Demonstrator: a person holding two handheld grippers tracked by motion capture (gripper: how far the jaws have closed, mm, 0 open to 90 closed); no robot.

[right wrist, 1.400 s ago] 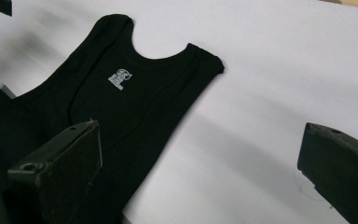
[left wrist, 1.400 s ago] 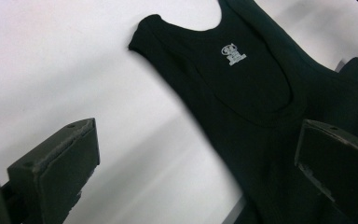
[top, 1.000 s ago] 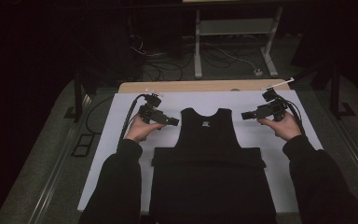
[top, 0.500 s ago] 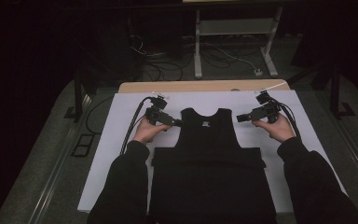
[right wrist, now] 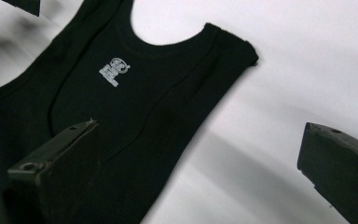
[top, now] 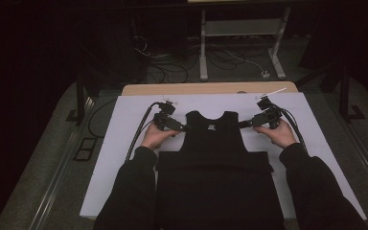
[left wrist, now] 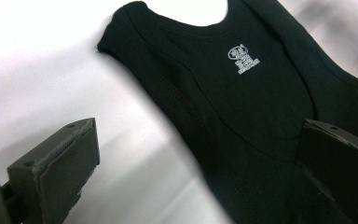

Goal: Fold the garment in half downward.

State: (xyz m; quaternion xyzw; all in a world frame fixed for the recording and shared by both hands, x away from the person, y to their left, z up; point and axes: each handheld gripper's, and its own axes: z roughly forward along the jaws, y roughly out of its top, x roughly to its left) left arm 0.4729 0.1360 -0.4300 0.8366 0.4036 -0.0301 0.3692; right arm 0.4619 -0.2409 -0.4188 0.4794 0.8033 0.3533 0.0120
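Note:
A black sleeveless top lies flat on the white sheet, neck away from me, lower part folded up across its middle. A small white label sits inside the neckline. My left gripper is at the top's left armhole edge, open, jaws straddling the fabric edge. My right gripper is at the right armhole edge, also open, one jaw over the cloth and one over bare sheet.
The sheet covers a wooden table whose far edge shows beyond it. Cables trail from the left gripper off the table's left side. A metal stand and floor cables sit beyond the table. Dark floor surrounds everything.
Both grippers have moved inward toward the top, from over the bare sheet beside the shoulders to its armhole edges. The top itself lies as before.

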